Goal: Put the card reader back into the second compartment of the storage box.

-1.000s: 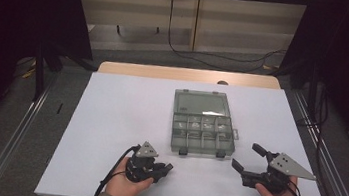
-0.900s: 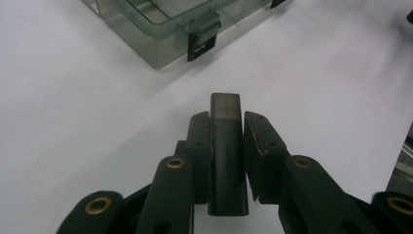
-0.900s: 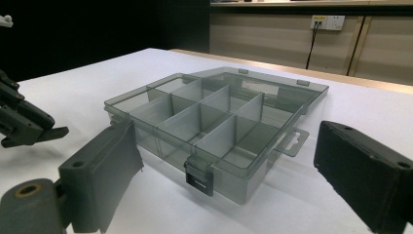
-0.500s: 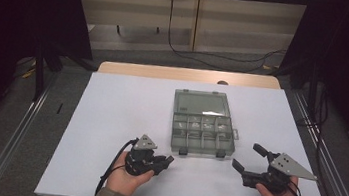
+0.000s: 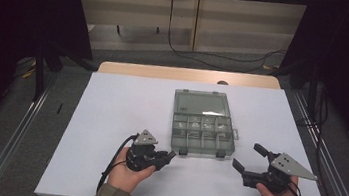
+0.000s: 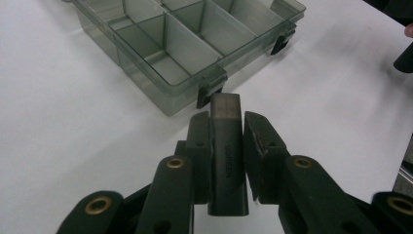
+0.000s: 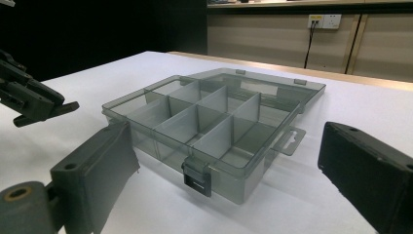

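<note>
Now we clamp a dark grey rectangular adapter block [image 6: 227,156] in our left tool [image 6: 227,114], just short of the smoky clear plastic compartment box [image 5: 202,126], while our right tool [image 5: 251,159] gapes empty.

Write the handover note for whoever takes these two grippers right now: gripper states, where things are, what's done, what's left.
Left gripper: shut on a small dark adapter, lengthwise between the jaws, just short of the box's near left latch.
Right gripper: jaws wide open, nothing between them, near the box's right front corner.
Compartment box: on the white table, lid folded flat behind it; the compartments in view look empty.
Done: lid open, adapter picked up.
Left: probably set the adapter in a compartment, then close and latch the lid.
</note>
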A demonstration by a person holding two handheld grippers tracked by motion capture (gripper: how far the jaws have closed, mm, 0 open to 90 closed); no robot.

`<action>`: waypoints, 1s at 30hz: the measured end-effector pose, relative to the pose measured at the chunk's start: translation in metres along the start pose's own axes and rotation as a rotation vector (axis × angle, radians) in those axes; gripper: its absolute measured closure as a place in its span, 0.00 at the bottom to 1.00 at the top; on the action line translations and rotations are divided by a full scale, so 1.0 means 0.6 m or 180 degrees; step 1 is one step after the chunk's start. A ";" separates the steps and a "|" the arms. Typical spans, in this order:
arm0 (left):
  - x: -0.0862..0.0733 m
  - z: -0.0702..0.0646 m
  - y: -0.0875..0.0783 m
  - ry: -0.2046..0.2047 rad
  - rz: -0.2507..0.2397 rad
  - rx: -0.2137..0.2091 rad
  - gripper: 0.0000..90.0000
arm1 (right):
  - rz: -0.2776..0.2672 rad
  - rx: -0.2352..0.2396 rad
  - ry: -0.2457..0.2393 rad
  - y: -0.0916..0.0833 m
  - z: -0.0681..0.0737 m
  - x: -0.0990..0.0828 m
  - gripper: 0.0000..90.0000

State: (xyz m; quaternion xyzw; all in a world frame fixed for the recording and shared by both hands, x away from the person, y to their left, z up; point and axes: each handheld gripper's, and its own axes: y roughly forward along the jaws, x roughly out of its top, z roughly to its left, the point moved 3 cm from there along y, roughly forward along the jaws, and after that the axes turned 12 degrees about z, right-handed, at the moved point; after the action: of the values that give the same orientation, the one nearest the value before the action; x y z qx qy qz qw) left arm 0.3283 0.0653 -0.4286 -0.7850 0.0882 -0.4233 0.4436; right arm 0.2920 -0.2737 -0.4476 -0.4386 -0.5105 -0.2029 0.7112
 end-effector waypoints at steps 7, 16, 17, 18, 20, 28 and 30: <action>0.011 0.004 -0.002 -0.0009 -0.0038 -0.0002 0.82 | 0.0012 -0.0001 -0.0001 0.000 0.000 0.000 0.06; 0.036 0.001 -0.002 -0.0016 -0.0100 -0.0009 0.82 | 0.0018 0.0003 0.0005 0.001 -0.001 -0.001 0.06; 0.039 0.001 -0.001 -0.0021 -0.0102 -0.0005 0.82 | 0.0018 0.0003 0.0008 0.000 -0.001 -0.001 0.06; 0.042 0.001 0.001 -0.0013 -0.0103 -0.0019 0.82 | 0.0016 0.0004 0.0009 0.000 -0.001 -0.001 0.06; 0.047 0.001 0.004 -0.0018 -0.0121 -0.0033 0.82 | 0.0018 0.0009 0.0006 0.000 -0.001 -0.001 0.06; 0.062 0.006 0.008 -0.0037 -0.0137 -0.0018 0.82 | 0.0023 0.0009 -0.0002 0.000 0.000 -0.002 0.06; 0.065 0.008 0.011 -0.0063 -0.0152 -0.0011 0.82 | 0.0020 0.0011 -0.0005 0.000 0.000 -0.002 0.06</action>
State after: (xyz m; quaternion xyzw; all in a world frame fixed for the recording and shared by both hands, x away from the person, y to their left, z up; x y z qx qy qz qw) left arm 0.3576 0.0443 -0.4118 -0.7918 0.0657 -0.4258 0.4329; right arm 0.2916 -0.2739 -0.4486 -0.4391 -0.5100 -0.1994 0.7123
